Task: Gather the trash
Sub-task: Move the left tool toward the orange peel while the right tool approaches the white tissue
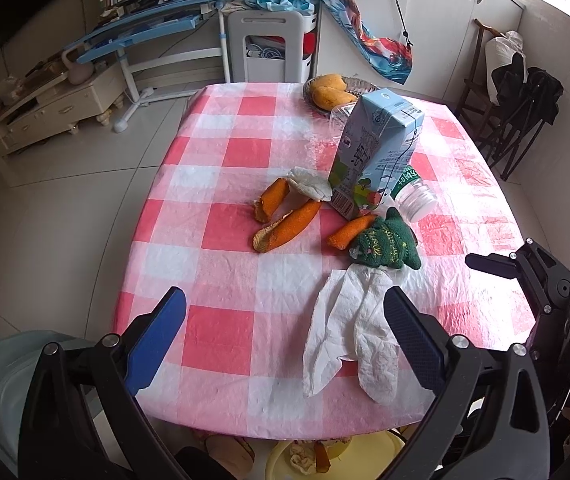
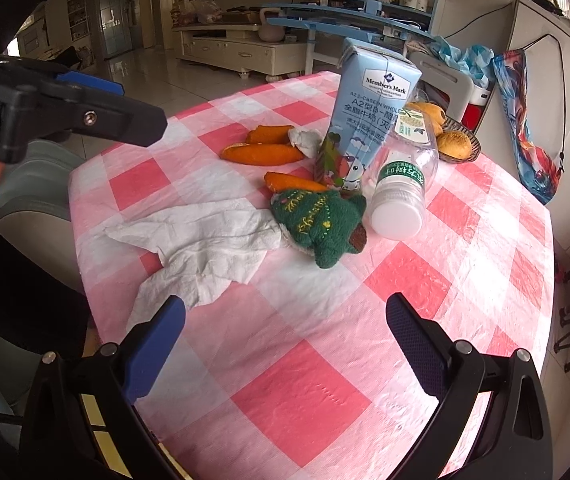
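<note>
Your left tongs [image 1: 285, 320] stood wide open over the near edge of the bench [image 1: 221, 120], with nothing between the blue pads; the right-hand pad [image 1: 413, 336] lay over the edge of the crumpled white tissue [image 1: 345, 332], though whether it touched the paper could not be told. Your right tongs [image 2: 285, 320] were likewise spread wide and held nothing, hovering above bare checked cloth, with the tissue [image 2: 205, 244] just ahead of the left pad.

The trash sat clustered toward the middle of the bench. The tissue spread from the near edge up to a green knitted toy [image 1: 385, 246], which touched its far end. Just beyond the toy stood the blue milk carton [image 1: 377, 152], upright but leaning slightly. A clear plastic bottle [image 2: 401, 184] with a green label lay on its side against the carton, its white cap pointing toward you. Three pieces of orange peel [image 1: 285, 224] lay around the carton's base: two to its left, beside a small wad of white paper [image 1: 313, 184], and one between the carton and the toy. At the far edge, a basket [image 2: 461, 144] held orange fruit.

Below the near edge of the bench, a yellow bin [image 1: 285, 456] already held some peel and paper.
</note>
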Tool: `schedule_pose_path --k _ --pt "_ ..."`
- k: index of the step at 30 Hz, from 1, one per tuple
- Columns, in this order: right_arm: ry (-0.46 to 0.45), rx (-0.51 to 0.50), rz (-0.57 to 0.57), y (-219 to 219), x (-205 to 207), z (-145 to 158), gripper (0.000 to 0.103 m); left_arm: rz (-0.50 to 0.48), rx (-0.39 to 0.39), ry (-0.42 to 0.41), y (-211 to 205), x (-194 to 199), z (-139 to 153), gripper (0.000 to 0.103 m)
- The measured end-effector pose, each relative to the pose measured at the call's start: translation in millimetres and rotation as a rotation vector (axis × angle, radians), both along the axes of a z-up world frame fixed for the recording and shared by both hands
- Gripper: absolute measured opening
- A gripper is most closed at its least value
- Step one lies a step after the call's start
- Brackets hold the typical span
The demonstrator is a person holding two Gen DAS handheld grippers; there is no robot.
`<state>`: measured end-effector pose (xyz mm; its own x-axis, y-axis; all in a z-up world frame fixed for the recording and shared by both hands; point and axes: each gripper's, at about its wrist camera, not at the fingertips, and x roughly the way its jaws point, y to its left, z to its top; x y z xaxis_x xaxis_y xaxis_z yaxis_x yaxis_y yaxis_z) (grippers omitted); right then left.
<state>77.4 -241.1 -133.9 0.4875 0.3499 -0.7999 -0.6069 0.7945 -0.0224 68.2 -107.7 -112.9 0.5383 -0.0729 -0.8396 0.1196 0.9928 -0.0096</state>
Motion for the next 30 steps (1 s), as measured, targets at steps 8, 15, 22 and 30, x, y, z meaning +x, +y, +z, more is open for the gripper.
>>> schedule_pose_path --k 8,15,22,30 --pt "0.000 0.001 -0.003 5.4 -10.9 0.4 0.096 0.006 -0.006 0.000 2.8 0.0 1.1 0.096" --pt "-0.006 0.005 -0.003 6.3 -10.9 0.6 0.096 -0.006 0.011 0.004 -2.9 0.3 -2.2 0.096" --pt "-0.025 0.011 0.004 6.7 -13.2 4.6 0.096 0.001 0.018 0.006 -1.3 2.2 -4.6 0.096" --pt "-0.055 0.011 0.004 7.7 -12.8 11.4 0.096 0.093 -0.014 0.026 29.3 12.4 -10.4 0.096"
